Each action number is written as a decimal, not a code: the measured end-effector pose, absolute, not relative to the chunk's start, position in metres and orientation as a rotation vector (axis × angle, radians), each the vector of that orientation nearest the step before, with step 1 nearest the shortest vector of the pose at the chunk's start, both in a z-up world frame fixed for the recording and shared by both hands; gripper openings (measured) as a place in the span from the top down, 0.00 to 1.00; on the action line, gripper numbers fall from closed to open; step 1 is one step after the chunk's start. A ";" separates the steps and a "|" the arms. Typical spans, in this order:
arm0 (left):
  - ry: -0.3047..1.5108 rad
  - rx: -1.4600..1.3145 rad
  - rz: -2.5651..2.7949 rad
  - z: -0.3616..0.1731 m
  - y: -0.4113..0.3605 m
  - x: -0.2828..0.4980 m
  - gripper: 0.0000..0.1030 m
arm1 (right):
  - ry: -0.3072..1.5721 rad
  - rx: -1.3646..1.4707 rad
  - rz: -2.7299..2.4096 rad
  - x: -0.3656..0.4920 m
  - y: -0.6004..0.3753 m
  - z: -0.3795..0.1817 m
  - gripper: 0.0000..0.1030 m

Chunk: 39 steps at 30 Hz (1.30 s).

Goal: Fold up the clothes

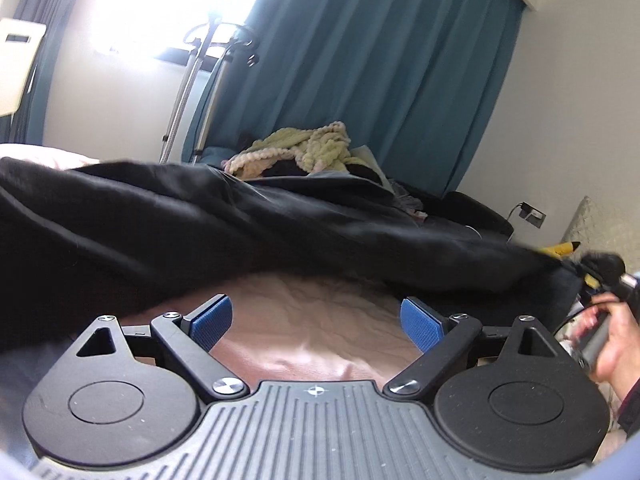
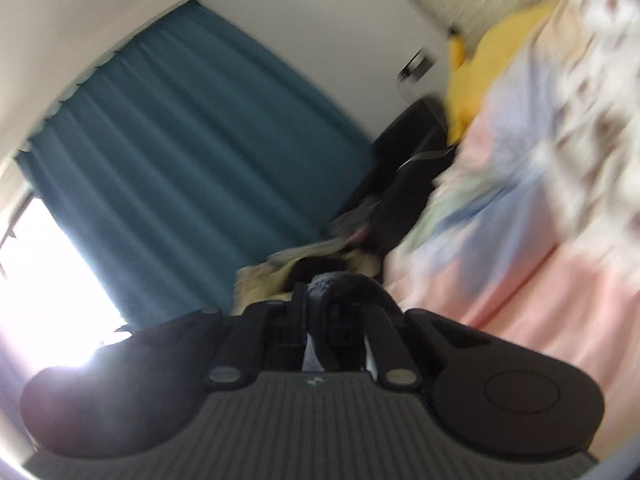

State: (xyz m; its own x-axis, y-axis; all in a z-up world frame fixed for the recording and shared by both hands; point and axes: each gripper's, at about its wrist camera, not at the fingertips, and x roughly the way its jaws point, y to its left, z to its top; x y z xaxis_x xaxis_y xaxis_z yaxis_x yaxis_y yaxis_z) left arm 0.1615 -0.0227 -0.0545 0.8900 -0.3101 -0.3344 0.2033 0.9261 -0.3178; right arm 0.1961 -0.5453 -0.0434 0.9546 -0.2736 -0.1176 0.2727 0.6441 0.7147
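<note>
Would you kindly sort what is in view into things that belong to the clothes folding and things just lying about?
Part of the job:
- black garment
- right tool, shut on its dark fabric
- left tool, open over the pink sheet

Lying about:
- knitted blanket
- yellow plush toy
- teal curtain

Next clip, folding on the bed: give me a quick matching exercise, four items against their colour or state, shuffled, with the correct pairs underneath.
Items:
1. left gripper
2. right gripper
3. curtain
4. bed sheet

States:
A. teal
B. shut on dark cloth
C. pink
D. open, nothing between its fingers

Pairs: 1-D, 2-B, 3-A, 4-C. The dark cloth is the black garment stretched across the bed.
</note>
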 end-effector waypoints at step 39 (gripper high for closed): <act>0.427 -0.160 0.078 0.041 0.115 0.166 0.10 | 0.475 0.344 -0.030 0.095 -0.329 -0.049 0.12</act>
